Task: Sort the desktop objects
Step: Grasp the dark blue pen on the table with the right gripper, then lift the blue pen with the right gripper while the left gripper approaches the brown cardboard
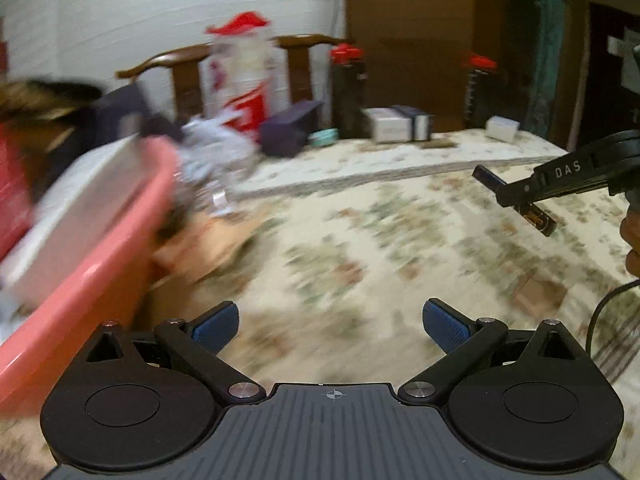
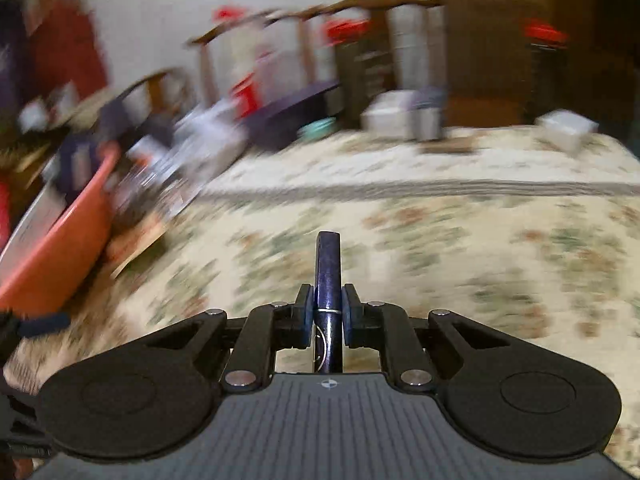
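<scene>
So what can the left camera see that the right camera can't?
Only the left wrist view shows the right gripper from the side, with the dark blue pen sticking out of both sides of it, plus its own left gripper wide open and holding nothing.

Only the right wrist view shows the pen close up, squeezed between the two blue pads.

Both show the pink tub on the left, the flowery tablecloth and the dark bottles with red caps at the back.
</scene>
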The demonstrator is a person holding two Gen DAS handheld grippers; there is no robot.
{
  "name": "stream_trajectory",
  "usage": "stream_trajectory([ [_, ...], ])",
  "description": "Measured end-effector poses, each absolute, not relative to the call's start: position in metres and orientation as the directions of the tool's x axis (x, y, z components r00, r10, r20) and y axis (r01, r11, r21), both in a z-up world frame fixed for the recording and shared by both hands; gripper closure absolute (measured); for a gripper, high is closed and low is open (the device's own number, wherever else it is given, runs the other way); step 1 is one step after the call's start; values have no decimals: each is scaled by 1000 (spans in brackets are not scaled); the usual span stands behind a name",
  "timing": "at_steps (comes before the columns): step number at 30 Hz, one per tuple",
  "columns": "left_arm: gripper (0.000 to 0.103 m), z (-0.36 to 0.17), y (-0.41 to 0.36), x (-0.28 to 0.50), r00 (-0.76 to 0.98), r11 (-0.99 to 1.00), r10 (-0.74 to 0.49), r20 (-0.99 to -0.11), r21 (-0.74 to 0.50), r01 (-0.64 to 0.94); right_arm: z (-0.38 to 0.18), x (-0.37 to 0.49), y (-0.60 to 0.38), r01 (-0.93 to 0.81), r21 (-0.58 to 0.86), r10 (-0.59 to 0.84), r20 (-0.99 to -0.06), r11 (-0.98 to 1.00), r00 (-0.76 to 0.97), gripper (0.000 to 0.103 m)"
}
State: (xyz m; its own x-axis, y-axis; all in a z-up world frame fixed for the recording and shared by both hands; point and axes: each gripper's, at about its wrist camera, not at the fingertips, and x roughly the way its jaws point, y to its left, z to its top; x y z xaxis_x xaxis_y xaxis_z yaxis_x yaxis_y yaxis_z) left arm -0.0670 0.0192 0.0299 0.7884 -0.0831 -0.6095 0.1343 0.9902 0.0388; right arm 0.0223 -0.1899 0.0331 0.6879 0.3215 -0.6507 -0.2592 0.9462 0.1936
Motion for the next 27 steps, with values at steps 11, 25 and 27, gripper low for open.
stream_trajectory([
  [11, 5, 3, -93, -17, 689, 883, -230, -687, 151, 444, 24, 45, -264, -105, 320, 299, -655, 942, 694, 87],
  [25, 6, -4, -94, -21, 562, 796, -364, -743, 65, 602, 27, 42, -270, -152, 413, 400, -623, 898, 672, 87],
  [27, 3, -6, -100, -27, 608, 773, -360, -708, 138, 619, 27, 41, -267, -160, 411, 404, -623, 898, 670, 87],
])
